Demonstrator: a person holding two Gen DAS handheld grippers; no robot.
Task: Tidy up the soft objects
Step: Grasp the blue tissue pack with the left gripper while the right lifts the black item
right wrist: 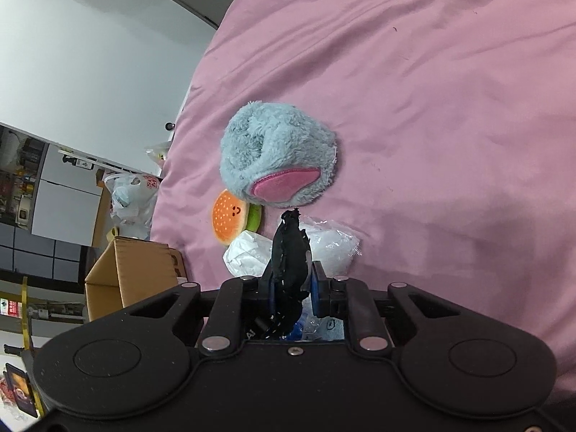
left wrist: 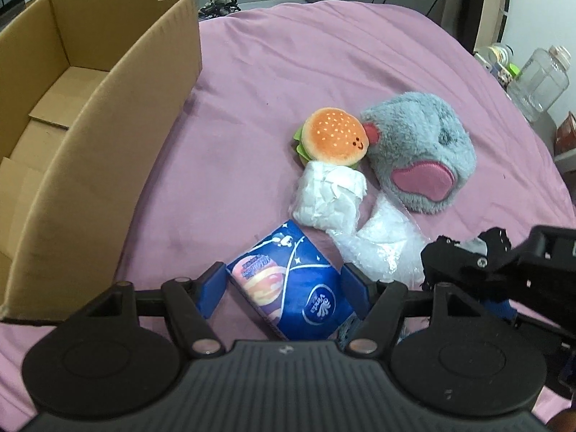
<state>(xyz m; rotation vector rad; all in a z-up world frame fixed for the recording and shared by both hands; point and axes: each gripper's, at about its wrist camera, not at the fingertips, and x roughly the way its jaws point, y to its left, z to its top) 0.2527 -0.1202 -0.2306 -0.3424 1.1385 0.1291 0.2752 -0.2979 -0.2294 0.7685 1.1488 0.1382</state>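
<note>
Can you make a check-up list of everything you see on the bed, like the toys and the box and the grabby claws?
Surface: pink bedsheet, wrinkled.
Job's things: burger plush touching grey plush; white wrapped bundle; clear plastic bag; blue tissue pack; cardboard box, open, nothing visible inside.
Clutter: nothing seen on the bed.
Grippers: left gripper open, fingers either side of the blue tissue pack; right gripper shut on a black thing, unclear what.
Cables: nothing seen.
Surroundings: clear jar, second box beside bed.
</note>
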